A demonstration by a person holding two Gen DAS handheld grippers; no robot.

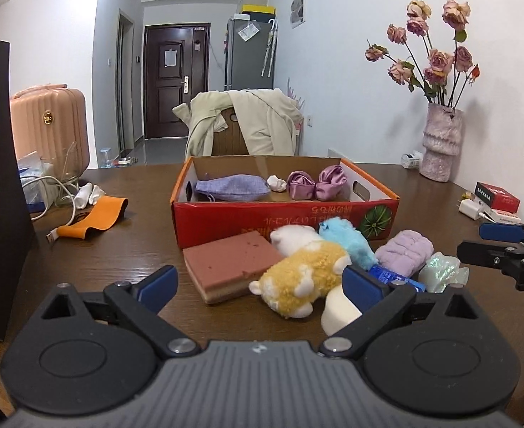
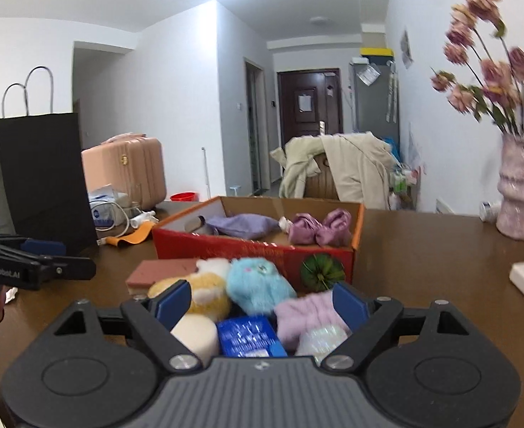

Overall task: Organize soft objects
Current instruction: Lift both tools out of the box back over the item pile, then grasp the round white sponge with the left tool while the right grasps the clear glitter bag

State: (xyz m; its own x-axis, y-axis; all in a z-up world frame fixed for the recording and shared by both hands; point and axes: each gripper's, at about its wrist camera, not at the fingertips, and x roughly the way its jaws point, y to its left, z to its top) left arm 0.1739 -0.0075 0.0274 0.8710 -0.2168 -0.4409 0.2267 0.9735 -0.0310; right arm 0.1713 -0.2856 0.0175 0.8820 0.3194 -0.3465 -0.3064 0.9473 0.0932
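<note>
From my left wrist camera, my left gripper (image 1: 258, 287) hangs wide open with nothing in it, above the near edge of the brown wooden table (image 1: 130, 242). The red cardboard box (image 1: 283, 217) sits mid-table, its long side facing me, with printed writing upside down (I can't read it). Inside lie a lavender pouch (image 1: 231, 187), lengthwise left to right, and two purple satin pieces (image 1: 315, 182). Against the box's near wall, the pile: a pink sponge block (image 1: 226, 262), a yellow plush (image 1: 305, 274), a blue plush (image 1: 347, 237). A vase of roses (image 1: 440, 142) stands far right by the white wall.

From my right wrist camera, my right gripper (image 2: 262, 308) is also spread wide and empty, over a blue packet (image 2: 247, 335). The other gripper's body at left reads "GenRobot.AI".
</note>
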